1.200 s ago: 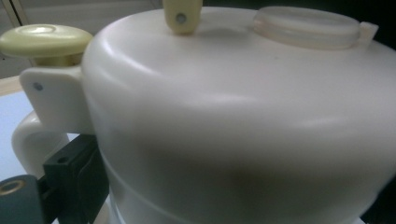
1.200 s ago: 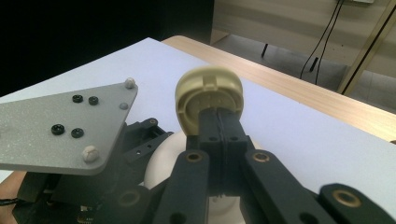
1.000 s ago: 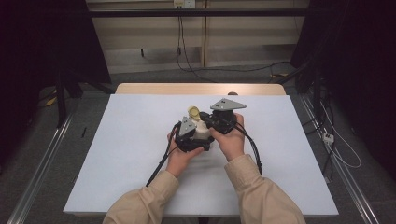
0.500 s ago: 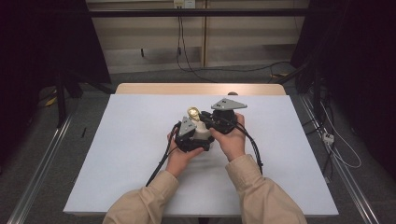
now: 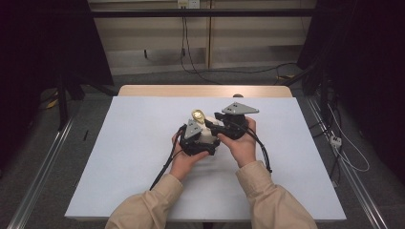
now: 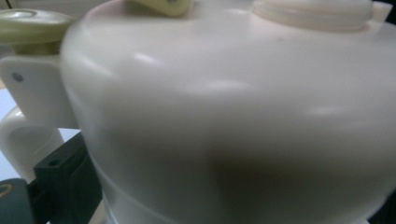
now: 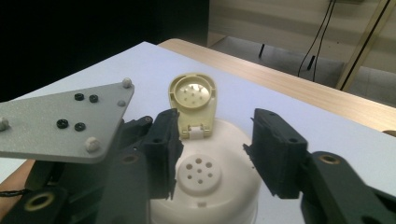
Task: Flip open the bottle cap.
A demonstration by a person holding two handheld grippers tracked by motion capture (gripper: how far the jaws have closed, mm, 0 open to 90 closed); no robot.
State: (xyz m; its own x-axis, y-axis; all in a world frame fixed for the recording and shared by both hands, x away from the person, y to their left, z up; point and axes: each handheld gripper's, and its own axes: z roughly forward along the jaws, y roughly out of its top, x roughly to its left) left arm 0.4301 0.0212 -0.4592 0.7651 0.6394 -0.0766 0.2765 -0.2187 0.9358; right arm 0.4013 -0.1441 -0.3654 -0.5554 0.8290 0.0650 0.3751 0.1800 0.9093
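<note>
A white plastic container [image 5: 208,136] with a perforated top [image 7: 200,174] sits between both hands at mid-table. Its pale yellow flip lid [image 7: 192,100] stands open and upright [image 5: 197,115]. My left gripper [image 5: 197,139] is shut on the container's body, which looms blurred and very close in the left gripper view [image 6: 233,116]. My right gripper [image 7: 212,149] hovers over the perforated top. Its jaws have just been opening and stand apart on either side of the top, with nothing pressed between them. In the high view the right gripper [image 5: 218,122] is just right of the lid.
The white tabletop [image 5: 143,124] has a wooden strip [image 5: 200,90] along its far edge. Cables trail from both grippers toward the person. Dark curtains and metal rails flank the table. The left gripper's grey plate [image 7: 60,121] lies close to my right gripper's left jaw.
The right gripper has shifted slightly to the right, away from the lid. The container, lid and left hand have stayed where they were.
</note>
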